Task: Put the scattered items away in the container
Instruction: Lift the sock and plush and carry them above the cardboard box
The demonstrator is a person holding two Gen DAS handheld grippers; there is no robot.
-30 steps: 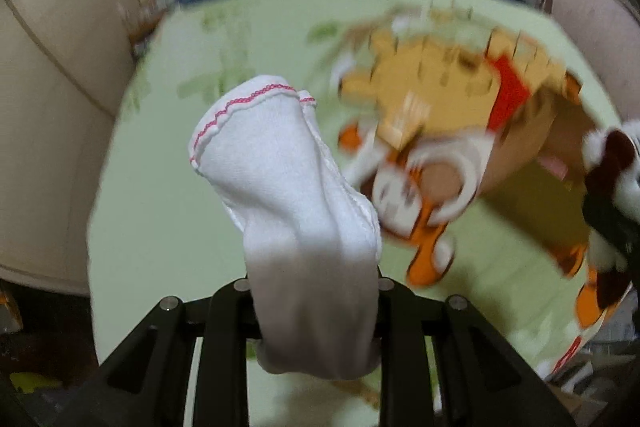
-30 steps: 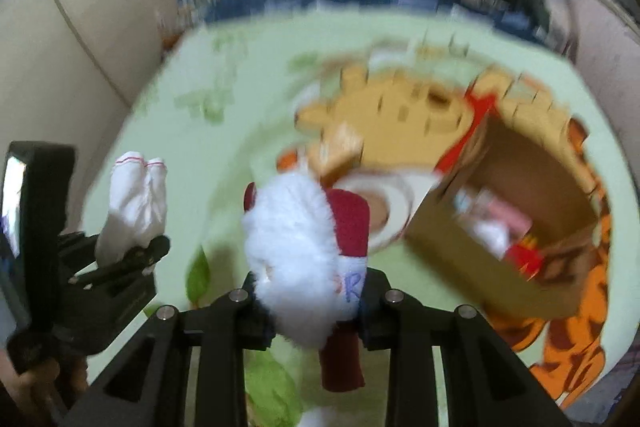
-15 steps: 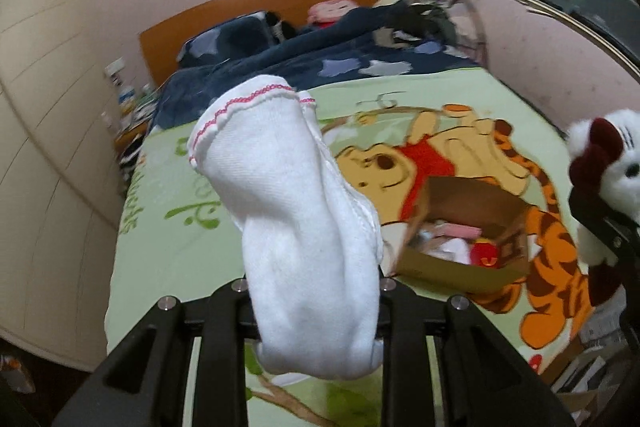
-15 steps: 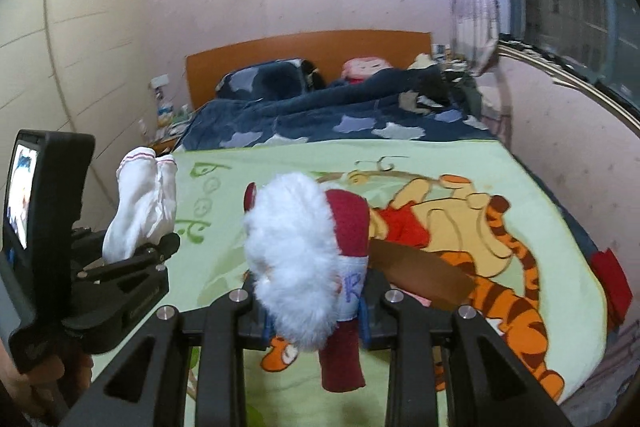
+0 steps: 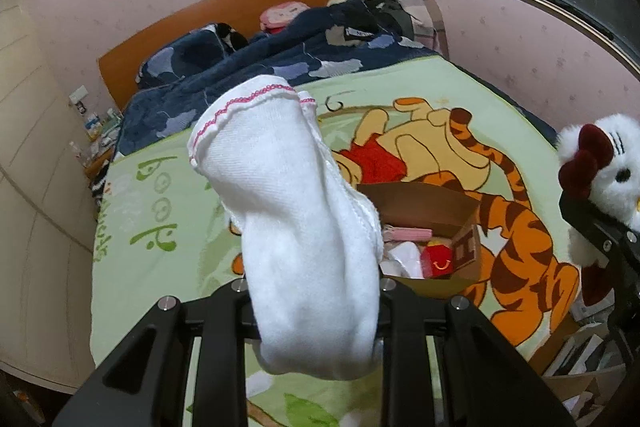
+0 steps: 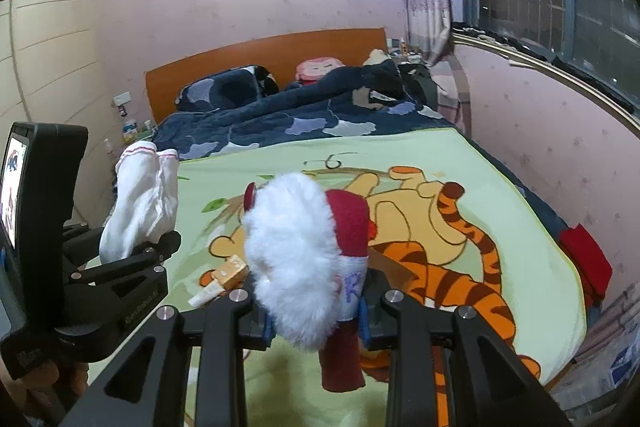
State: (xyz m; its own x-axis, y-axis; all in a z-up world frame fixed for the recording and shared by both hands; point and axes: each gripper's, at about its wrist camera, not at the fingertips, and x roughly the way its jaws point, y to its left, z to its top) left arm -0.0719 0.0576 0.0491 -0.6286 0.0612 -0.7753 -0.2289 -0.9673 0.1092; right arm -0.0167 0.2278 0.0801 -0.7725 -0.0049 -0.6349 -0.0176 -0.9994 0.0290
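The left gripper [image 5: 316,291] has its jaws pinching a pair of white socks [image 5: 296,211] low down, so the pink-trimmed cuffs stand up and hide much of that camera's view. The right gripper [image 6: 316,299] has its jaws pinching a white plush cat [image 6: 296,255] with dark red ears and bow, held by its body so it stays above the bed [image 6: 532,267]. Both things are carried in the air, I judge, because the container, an open cardboard box [image 5: 432,211], lies on the green cartoon blanket [image 5: 132,267] in front of and below the grippers. Inside it a pink flat item, something white and a small red box with a yellow smile already show. A small orange box [image 6: 232,273] lies on the blanket outside it. The box's raised flaps and each gripper's own load could hinder a clean drop.
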